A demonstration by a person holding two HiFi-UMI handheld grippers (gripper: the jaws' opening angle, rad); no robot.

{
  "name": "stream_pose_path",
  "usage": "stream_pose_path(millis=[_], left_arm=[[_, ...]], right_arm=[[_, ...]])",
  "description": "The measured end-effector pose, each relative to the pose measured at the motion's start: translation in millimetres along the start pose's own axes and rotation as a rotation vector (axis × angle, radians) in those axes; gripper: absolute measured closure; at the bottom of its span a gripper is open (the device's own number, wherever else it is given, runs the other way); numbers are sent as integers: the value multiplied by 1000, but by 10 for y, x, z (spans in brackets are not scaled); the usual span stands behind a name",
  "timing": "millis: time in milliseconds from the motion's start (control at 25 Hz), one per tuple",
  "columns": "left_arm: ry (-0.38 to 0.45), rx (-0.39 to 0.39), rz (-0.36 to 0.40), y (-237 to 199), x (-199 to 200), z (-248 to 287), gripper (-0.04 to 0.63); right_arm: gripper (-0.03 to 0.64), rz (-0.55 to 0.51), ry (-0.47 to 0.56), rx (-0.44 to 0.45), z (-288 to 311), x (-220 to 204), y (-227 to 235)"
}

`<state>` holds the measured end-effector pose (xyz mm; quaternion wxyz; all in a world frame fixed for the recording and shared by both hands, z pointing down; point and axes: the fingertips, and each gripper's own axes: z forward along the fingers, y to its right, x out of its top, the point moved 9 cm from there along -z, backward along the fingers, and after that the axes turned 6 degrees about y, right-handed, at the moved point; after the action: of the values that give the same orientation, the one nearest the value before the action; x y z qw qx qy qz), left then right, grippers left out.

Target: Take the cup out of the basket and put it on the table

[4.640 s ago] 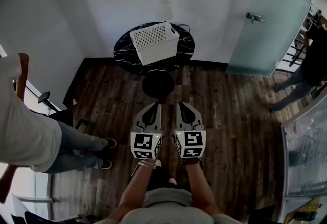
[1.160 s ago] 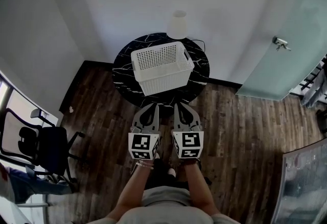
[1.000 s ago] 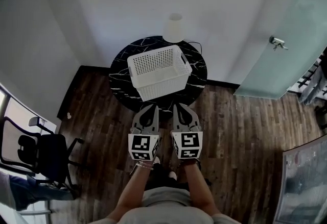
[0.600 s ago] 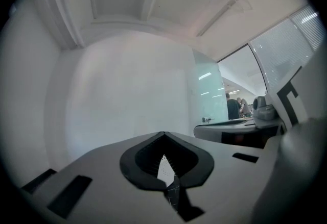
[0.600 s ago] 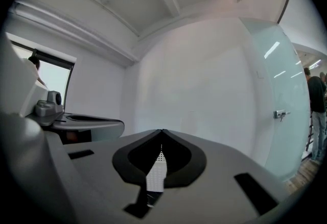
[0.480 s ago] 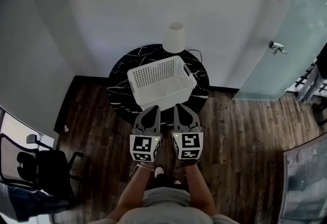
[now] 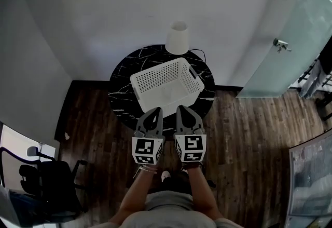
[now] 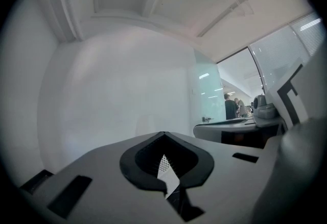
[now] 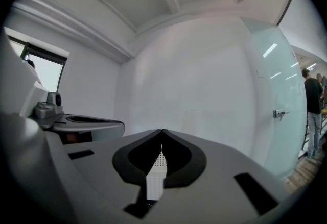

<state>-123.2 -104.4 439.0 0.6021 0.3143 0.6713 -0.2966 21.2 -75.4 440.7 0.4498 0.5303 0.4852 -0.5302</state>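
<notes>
Below me, both of my grippers are held side by side at waist height, pointing forward over a dark wooden floor (image 7: 249, 133). My left gripper (image 7: 154, 112) is clenched with nothing in it: its own view shows the two jaws pressed tip to tip. My right gripper (image 7: 183, 110) is the same, closed up and empty. Each carries its cube of square markers near my wrists.

Just ahead of the jaw tips stands a round black marble table (image 7: 120, 98) with white veins. A white perforated plastic basket (image 7: 167, 85) sits on it, turned slightly at an angle and filling most of the top. Both grippers are short of the basket and do not touch it. I cannot make out the cup in any view, and the basket's inside shows only as white.

Behind the basket, against the white wall, is a white table lamp (image 7: 176, 38). A frosted glass door (image 7: 290, 29) is to my right, and a black office chair (image 7: 46, 183) is to my left.
</notes>
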Motion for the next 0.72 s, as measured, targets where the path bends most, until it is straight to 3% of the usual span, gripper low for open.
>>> stream_pose_path(millis=[720], left_arm=[[-5,57,11,-366,-6,531,598]], right_arm=[[609,3,-2,66,747,-26,123]])
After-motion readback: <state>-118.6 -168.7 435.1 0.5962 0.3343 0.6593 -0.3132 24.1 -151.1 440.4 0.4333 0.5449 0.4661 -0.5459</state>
